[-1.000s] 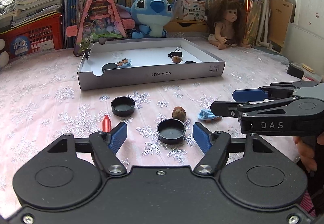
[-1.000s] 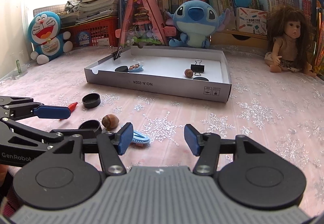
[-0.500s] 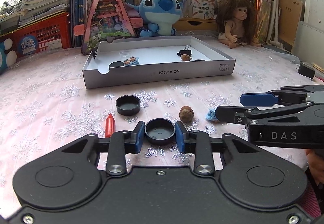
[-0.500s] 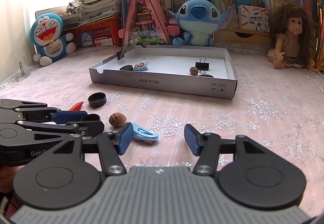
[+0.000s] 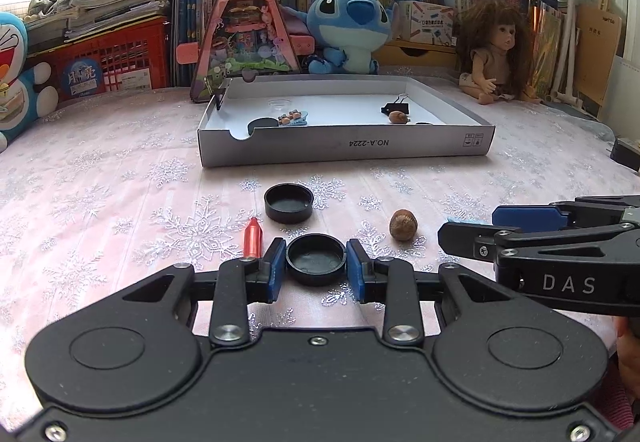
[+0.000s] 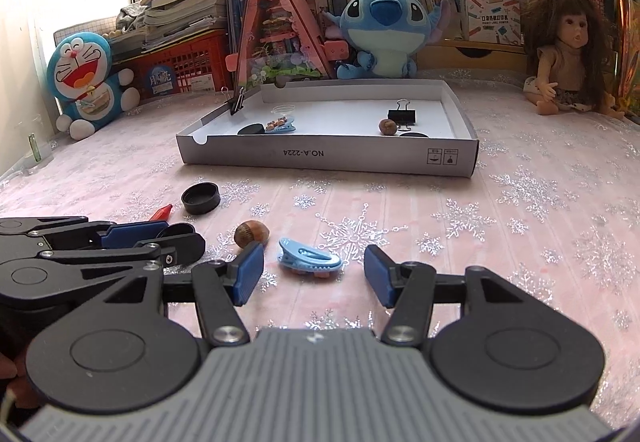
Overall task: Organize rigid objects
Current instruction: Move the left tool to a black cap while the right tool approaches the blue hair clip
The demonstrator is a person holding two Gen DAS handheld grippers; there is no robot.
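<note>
My left gripper (image 5: 316, 272) is shut on a black round cap (image 5: 315, 259) at the tablecloth. A second black cap (image 5: 288, 202), a red pointed piece (image 5: 253, 237) and a brown nut (image 5: 404, 225) lie just beyond it. My right gripper (image 6: 314, 274) is open, with a blue hair clip (image 6: 310, 262) lying between its fingers. The nut (image 6: 251, 233) sits left of the clip. The white shallow box (image 5: 344, 146) stands farther back and holds a black cap, a hair clip, a nut and a binder clip (image 6: 401, 115). The left gripper also shows in the right wrist view (image 6: 156, 238).
Plush toys, a doll (image 5: 496, 54), a triangular pink toy house (image 5: 246, 30), red crates and stacked books line the back of the table. A binder clip (image 6: 237, 100) is clamped on the box's left rim. A dark object (image 5: 626, 154) lies at the far right edge.
My left gripper closed its fingers on the near black cap. My right gripper moved forward so the blue hair clip now lies between its open fingers.
</note>
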